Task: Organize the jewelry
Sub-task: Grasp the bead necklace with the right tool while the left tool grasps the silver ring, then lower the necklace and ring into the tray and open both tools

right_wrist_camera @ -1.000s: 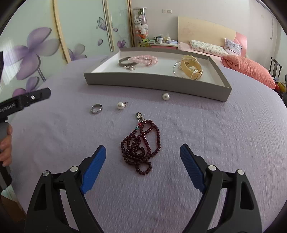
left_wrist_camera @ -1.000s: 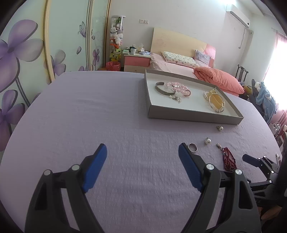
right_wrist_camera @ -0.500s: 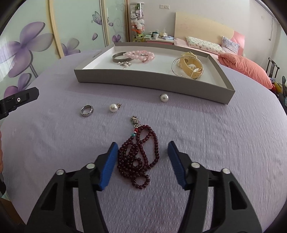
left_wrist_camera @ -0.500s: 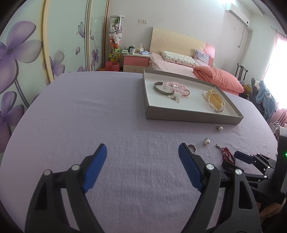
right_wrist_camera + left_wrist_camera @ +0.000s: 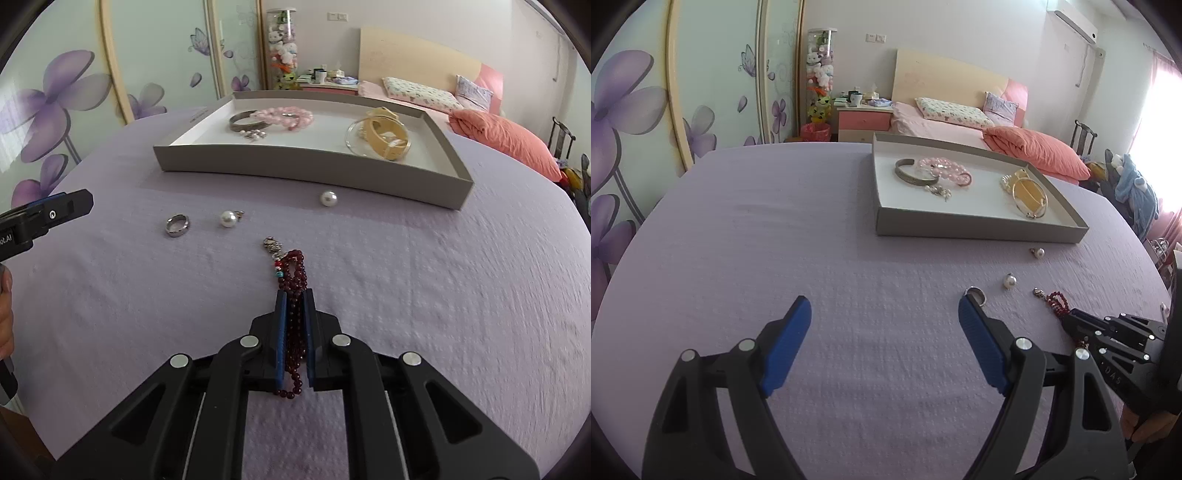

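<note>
**I have the red beads, and the tray is waiting**

My right gripper (image 5: 294, 325) has its jaws squeezed tight on the red bead necklace (image 5: 293, 269). The beads are bunched up between the blue pads, so I think they will not slip out when I lift. The silver charm end of the necklace lies on the purple table (image 5: 443, 295), pointing at the tray (image 5: 310, 171).

My left gripper (image 5: 884, 314) has its jaws wide and holds nothing. It hangs just over the table, close to the ring (image 5: 976, 294), maybe to grab it next.

The ring, one pearl (image 5: 228, 219) and another pearl (image 5: 328, 198) lie loose on the table in front of the tray. Inside the tray are a silver bangle (image 5: 242, 122), pink beads (image 5: 288, 115) and a yellow bangle (image 5: 388, 138). I think the loose things go in there too, so they stay together.
</note>
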`<state>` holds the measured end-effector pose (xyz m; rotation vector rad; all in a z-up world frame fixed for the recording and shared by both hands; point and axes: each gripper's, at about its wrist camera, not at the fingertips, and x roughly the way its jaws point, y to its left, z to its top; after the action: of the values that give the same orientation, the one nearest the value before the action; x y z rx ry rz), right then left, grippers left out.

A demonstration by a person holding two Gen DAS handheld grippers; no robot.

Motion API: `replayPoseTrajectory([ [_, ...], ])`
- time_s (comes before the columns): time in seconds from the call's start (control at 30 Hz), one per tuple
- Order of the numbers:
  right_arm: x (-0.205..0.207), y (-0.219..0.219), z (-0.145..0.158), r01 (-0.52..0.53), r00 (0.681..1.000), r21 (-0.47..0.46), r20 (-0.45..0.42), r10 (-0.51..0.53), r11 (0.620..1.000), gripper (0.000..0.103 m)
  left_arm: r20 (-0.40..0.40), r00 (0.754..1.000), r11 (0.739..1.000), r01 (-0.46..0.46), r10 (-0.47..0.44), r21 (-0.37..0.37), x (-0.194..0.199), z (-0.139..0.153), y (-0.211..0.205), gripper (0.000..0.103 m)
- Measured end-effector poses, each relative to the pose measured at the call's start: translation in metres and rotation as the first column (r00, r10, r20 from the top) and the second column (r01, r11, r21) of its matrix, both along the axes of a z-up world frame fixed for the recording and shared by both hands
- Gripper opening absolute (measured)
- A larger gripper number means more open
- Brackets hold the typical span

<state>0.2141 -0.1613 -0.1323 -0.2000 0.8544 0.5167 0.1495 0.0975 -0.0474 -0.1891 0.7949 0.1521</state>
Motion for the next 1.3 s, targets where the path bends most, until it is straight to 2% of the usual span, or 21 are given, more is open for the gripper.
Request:
replayPoseTrajectory([
  [0.23, 0.013, -0.039, 0.024, 0.102, 0.994, 0.113, 0.027, -0.105, 0.988, 0.008, -0.024, 0.998, 0.998, 0.056, -0.056, -0.003, 0.008, -0.008, -0.019, 0.082],
  [0.47, 0.020, -0.059, 0.053, 0.137, 0.986, 0.198, 0.070, -0.154, 0.971, 0.008, -0.069, 0.992, 0.994, 0.110, -0.110, 0.007, 0.026, -0.024, -0.049, 0.081],
  [0.63, 0.021, -0.064, 0.065, 0.137, 0.982, 0.230, 0.093, -0.162, 0.964, 0.008, -0.090, 0.987, 0.991, 0.134, -0.131, 0.022, 0.041, -0.033, -0.066, 0.069],
  [0.93, 0.024, -0.066, 0.064, 0.139, 0.983, 0.243, 0.079, -0.163, 0.960, 0.008, -0.109, 0.985, 0.989, 0.137, -0.131, 0.051, 0.060, -0.040, -0.078, 0.038],
  [1.0, 0.025, -0.067, 0.063, 0.139, 0.984, 0.246, 0.074, -0.162, 0.959, 0.008, -0.107, 0.985, 0.989, 0.139, -0.132, 0.058, 0.062, -0.040, -0.080, 0.022],
  [1.3, 0.022, -0.061, 0.072, 0.109, 0.986, 0.258, 0.095, -0.138, 0.960, 0.008, -0.096, 0.986, 0.989, 0.139, -0.134, 0.044, 0.057, -0.037, -0.073, 0.021],
])
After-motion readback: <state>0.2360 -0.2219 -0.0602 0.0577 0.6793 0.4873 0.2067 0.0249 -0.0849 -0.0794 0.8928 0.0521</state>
